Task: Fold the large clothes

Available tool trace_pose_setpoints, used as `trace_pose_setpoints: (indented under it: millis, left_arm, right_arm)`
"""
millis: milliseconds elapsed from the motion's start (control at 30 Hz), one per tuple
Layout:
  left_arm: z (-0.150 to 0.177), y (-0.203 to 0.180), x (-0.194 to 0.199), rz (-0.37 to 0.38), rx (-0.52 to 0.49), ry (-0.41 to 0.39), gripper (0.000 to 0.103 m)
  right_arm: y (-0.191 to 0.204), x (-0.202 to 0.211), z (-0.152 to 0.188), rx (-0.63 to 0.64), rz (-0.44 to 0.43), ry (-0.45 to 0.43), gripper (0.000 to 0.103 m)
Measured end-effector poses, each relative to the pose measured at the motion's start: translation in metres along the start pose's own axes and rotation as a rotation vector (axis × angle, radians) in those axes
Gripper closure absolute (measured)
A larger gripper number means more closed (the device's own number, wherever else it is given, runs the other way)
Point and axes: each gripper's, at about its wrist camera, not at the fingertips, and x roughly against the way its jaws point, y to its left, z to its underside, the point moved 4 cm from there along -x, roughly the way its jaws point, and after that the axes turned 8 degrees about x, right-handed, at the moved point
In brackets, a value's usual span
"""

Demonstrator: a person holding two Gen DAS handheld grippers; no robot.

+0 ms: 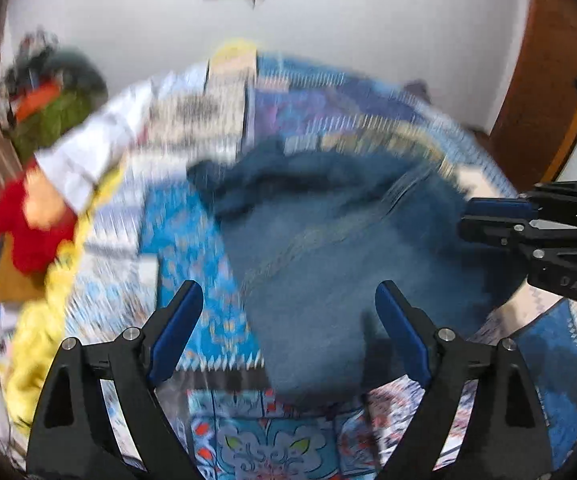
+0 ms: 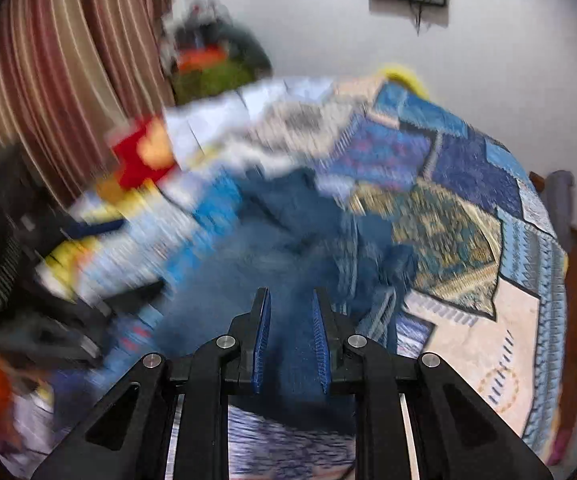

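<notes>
While blurred, jeans (image 1: pixel 328 248) axis unreadable; right tool (image 2: pixel 290 336) pinches fabric.

Only one marking showed: raised characters on the black body of the right hand-held gripper (image 1: pixel 488 220), seen from the left wrist (possibly "DAS", too blurred to confirm). Nothing else was legible.

Both views motion-blurred; I can't read the bedspread (image 1: pixel 216 248) pattern. Blue garment (image 2: pixel 248 280) smeared, type unclear. Left gripper (image 2: pixel 28 312) just a dark blur.
</notes>
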Motion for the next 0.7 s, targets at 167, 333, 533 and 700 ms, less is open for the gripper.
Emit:
trace_pose_setpoints:
  millis: [167, 333, 533, 700]
  left_arm:
    - [0.038, 0.002, -0.038, 0.039, 0.001, 0.081, 0.014]
    - [0.054, 0.006, -0.038, 0.067, 0.028, 0.081, 0.013]
    - [0.061, 0.002, -0.030, 0.021, 0.021, 0.053, 0.009]
    - [0.051, 0.005, -0.020, 0.034, 0.015, 0.052, 0.009]
  right_arm:
    - [-0.009, -0.027, 0.044, 0.031, 0.033, 0.048, 0.087]
    - [-0.014, -0.012, 0.063, 0.007, 0.040, 0.011, 0.087]
    - [-0.040, -0.005, 0.084, -0.089, 0.119, 0.012, 0.025]
    - [-0.071, -0.007, 0.094, -0.298, -0.092, 0.052, 0.025]
